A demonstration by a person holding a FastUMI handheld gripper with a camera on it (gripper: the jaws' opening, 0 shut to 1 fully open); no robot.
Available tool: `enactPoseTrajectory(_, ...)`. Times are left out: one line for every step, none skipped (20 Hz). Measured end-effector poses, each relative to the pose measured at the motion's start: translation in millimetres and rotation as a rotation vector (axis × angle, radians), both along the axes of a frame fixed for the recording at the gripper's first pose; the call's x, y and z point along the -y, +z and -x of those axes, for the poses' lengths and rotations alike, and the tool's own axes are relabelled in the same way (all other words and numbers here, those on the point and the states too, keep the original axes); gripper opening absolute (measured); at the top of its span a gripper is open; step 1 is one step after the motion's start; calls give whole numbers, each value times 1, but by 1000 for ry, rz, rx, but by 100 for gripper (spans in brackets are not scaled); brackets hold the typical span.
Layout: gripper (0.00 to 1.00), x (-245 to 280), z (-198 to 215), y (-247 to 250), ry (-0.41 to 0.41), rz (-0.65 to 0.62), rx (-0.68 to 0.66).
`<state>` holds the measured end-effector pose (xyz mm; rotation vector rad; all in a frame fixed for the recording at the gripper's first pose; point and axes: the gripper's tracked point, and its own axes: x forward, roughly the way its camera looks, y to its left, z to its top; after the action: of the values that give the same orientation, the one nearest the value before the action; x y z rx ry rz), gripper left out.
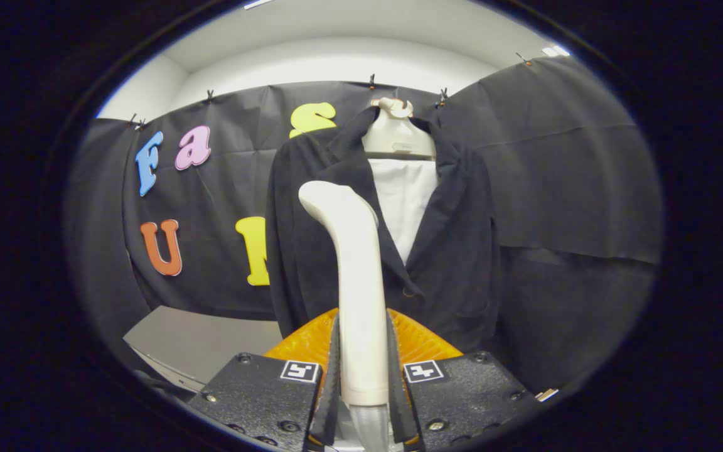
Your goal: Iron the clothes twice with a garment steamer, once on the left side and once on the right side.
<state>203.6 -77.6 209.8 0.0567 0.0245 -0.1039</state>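
My gripper (363, 358) is shut on the cream handle of the garment steamer (352, 270), which stands upright between the fingers with its bent head pointing away toward the clothes. Beyond the steamer head hangs a dark jacket (455, 251) on a cream hanger form (396, 135), open at the front over a white panel (405, 201). The steamer head sits in front of the jacket's left half, near the lapel; whether it touches the cloth I cannot tell.
A light grey table surface (198, 339) lies low to the left of the jacket. The black cloth wall (575, 176) hangs behind and to both sides of the jacket.
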Motion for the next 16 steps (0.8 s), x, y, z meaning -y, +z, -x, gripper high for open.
enactPoseTrajectory(36,1,-1,-4,-2,-2,-10)
enactPoseTrajectory(36,3,0,-9,-3,-5,-20)
enactPoseTrajectory(36,4,0,-13,-3,-6,-29)
enactPoseTrajectory(36,7,1,-17,-6,-3,-35)
enactPoseTrajectory(36,9,3,-21,-9,1,-42)
enactPoseTrajectory(36,10,3,-26,-12,3,-50)
enactPoseTrajectory(36,12,4,-33,-11,5,-62)
enactPoseTrajectory(36,13,5,-40,-12,3,-74)
enactPoseTrajectory(36,14,6,-46,-13,2,-89)
enactPoseTrajectory(36,16,7,-53,-16,4,-100)
enactPoseTrajectory(36,18,8,-59,-19,6,-111)
enactPoseTrajectory(36,19,8,-64,-19,8,-121)
enactPoseTrajectory(36,19,9,-70,-21,9,-130)
enactPoseTrajectory(36,17,7,-74,-21,10,-140)
enactPoseTrajectory(36,17,6,-79,-20,11,-150)
enactPoseTrajectory(36,17,6,-85,-19,9,-162)
